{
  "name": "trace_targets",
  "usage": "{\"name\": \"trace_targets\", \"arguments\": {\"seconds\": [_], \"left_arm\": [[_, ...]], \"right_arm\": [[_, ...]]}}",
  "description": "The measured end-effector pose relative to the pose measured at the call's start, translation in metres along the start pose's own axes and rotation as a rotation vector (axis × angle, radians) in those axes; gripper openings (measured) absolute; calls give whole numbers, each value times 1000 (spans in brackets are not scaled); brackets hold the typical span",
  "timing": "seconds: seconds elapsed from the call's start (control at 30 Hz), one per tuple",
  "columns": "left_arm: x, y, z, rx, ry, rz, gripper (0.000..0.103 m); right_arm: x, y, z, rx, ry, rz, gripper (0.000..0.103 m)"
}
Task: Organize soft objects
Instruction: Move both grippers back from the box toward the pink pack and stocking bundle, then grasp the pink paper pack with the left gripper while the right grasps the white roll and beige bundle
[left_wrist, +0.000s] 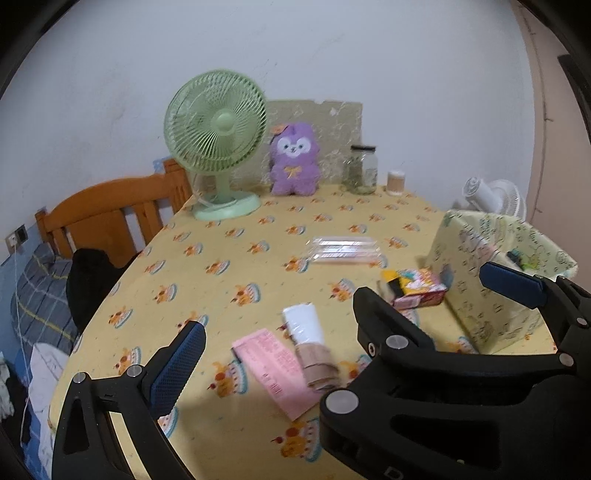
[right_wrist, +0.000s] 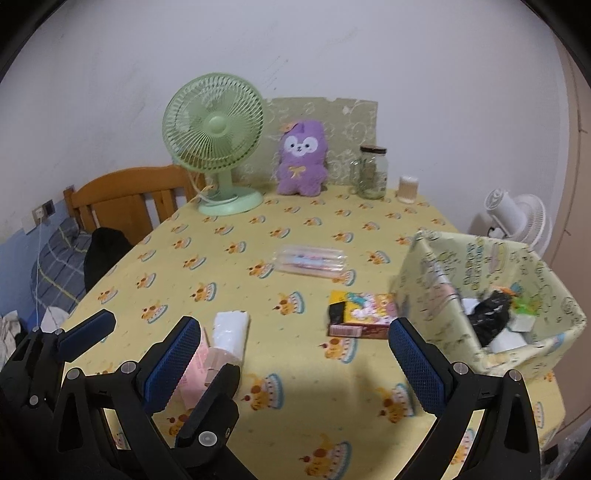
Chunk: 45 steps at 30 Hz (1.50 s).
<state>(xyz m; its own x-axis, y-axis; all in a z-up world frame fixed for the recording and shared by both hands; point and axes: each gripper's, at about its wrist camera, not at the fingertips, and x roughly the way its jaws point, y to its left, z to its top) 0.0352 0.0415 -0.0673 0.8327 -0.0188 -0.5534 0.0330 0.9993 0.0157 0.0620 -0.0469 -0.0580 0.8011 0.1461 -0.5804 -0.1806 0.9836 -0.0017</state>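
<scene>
We find both grippers, left (right_wrist: 147, 339) and right (right_wrist: 291, 362), spread apart, empty; tissue pack (right_wrist: 231, 334), pink packet (left_wrist: 275, 363), colourful carton (right_wrist: 364, 314) lie before the box (right_wrist: 436, 295).

Box contents (right_wrist: 491, 325) partly hidden, blurred

Open tabletop (right_wrist: 303, 387) straight ahead between the right hand-held gripper (right_wrist: 291, 354) fingers, bare cloth up to the small printed box (right_wrist: 364, 314). Blocked to its right by the tall patterned bin (right_wrist: 443, 295), standing just beside the right finger. Crowded to its left by the left hand-held gripper (right_wrist: 162, 347), pink packet (right_wrist: 195, 365) and white roll (right_wrist: 231, 332).
</scene>
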Motion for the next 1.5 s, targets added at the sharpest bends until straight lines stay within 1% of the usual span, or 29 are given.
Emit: {"name": "trace_targets", "arguments": {"seconds": [0.2, 0.3, 0.5, 0.63, 0.73, 0.87, 0.93, 1.0, 1.03, 1.1, 1.13, 1.2, 1.27, 1.33, 1.5], "left_arm": [[13, 14, -8, -23, 47, 33, 102], [18, 20, -9, -33, 56, 45, 102], [31, 33, -12, -65, 83, 38, 100], [43, 39, -16, -89, 124, 40, 98], [52, 43, -19, -105, 160, 51, 94], [60, 46, -22, -121, 194, 47, 94], [62, 46, -24, -117, 207, 46, 94], [65, 45, -26, -113, 219, 42, 94], [66, 45, -26, -116, 223, 38, 93], [66, 45, -25, -119, 224, 37, 94], [67, 44, -25, -118, 227, 38, 93], [68, 43, -25, -119, 234, 35, 94], [70, 43, -24, -126, 242, 26, 94], [72, 41, -23, -133, 248, 14, 94], [79, 32, -20, -123, 263, 9, 94]], "right_arm": [[17, 11, -5, -20, 34, 30, 103], [26, 15, -6, -11, 56, 50, 103], [44, 25, -7, 0, 101, 72, 102], [58, 31, -9, -17, 137, 75, 98], [70, 33, -11, -16, 174, 82, 92], [82, 37, -14, -29, 209, 96, 83], [88, 39, -15, -36, 223, 95, 80], [94, 40, -17, -36, 245, 89, 73], [96, 40, -18, -33, 250, 94, 68], [96, 40, -18, -31, 247, 101, 63], [97, 39, -18, -30, 248, 108, 56], [98, 38, -18, -33, 253, 131, 53], [99, 36, -18, -33, 260, 162, 48], [100, 33, -16, -24, 267, 178, 45], [103, 23, -17, -7, 279, 180, 45]]}}
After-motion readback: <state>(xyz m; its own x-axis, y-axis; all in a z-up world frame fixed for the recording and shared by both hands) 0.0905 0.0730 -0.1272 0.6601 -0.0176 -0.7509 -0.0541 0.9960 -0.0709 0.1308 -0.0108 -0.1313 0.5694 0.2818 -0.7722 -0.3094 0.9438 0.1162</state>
